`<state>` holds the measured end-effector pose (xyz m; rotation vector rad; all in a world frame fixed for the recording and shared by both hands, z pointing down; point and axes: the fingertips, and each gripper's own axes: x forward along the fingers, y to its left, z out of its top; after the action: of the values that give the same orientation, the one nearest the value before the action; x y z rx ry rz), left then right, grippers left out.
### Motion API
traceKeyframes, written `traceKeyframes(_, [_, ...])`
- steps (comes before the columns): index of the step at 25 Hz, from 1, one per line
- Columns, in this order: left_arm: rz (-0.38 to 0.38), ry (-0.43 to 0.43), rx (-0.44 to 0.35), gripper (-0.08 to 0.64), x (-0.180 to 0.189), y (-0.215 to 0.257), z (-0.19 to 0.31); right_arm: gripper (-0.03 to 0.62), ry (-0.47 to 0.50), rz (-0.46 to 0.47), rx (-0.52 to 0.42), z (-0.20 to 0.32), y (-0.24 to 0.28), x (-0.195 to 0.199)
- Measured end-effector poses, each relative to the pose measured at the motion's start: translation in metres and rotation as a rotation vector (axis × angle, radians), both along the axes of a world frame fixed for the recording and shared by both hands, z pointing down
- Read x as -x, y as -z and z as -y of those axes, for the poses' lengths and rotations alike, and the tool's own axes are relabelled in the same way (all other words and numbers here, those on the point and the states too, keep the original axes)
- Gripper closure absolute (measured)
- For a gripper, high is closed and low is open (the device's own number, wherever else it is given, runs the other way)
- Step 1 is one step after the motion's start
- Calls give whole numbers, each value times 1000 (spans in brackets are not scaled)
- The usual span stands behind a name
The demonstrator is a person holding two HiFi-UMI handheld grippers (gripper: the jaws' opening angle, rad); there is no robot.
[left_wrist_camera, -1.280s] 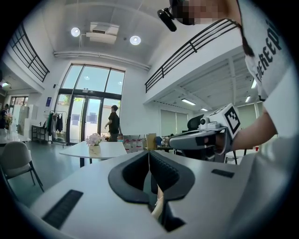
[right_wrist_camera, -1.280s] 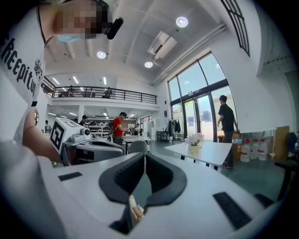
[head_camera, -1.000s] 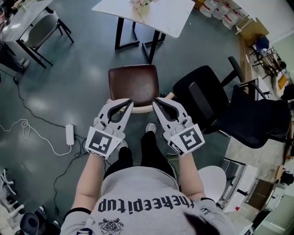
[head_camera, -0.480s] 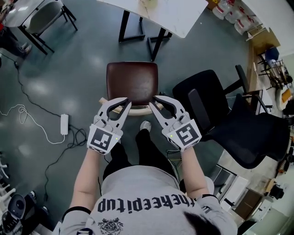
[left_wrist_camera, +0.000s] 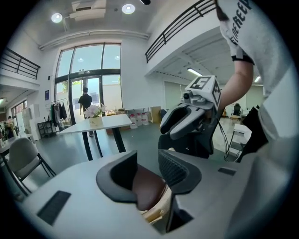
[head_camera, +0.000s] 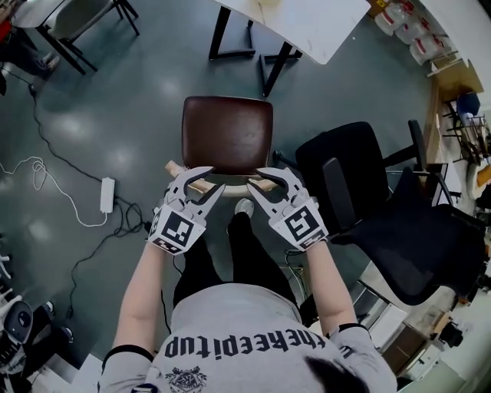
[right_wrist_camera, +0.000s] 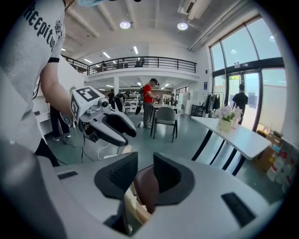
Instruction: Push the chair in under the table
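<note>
Both grippers have dropped toward the chair (head_camera: pixel 227 134) since the earlier frame, and their fingers (left_wrist_camera: pixel 177 170) have just been opening. The chair, brown-seated with a pale wooden backrest (head_camera: pixel 234 188), stands on the grey floor (head_camera: pixel 115 115) short of the white desk (head_camera: pixel 322 23), its seat not under the desktop. The left gripper (head_camera: pixel 215 179) and right gripper (head_camera: pixel 255 179) sit at the backrest's top rail, one toward each end. Each has its fingers spread with the rail in the gap, not pinching it. A black office chair (head_camera: pixel 345 169) stands just to the right, and a white power strip (head_camera: pixel 107 195) lies on the floor to the left.
</note>
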<state>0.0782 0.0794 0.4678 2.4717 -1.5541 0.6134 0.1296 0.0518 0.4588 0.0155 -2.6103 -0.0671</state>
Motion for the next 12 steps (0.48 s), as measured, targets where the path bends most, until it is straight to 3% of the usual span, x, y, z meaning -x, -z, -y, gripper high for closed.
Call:
traceKeyframes(6, [68,-63,102,376,-3,-39,-4,436,71,-94,1,-7,-36,-1])
traceKeyframes(12, [122,-136,192,356,-12,-72,-18,417,126,-193,-10,-14,-66,-13])
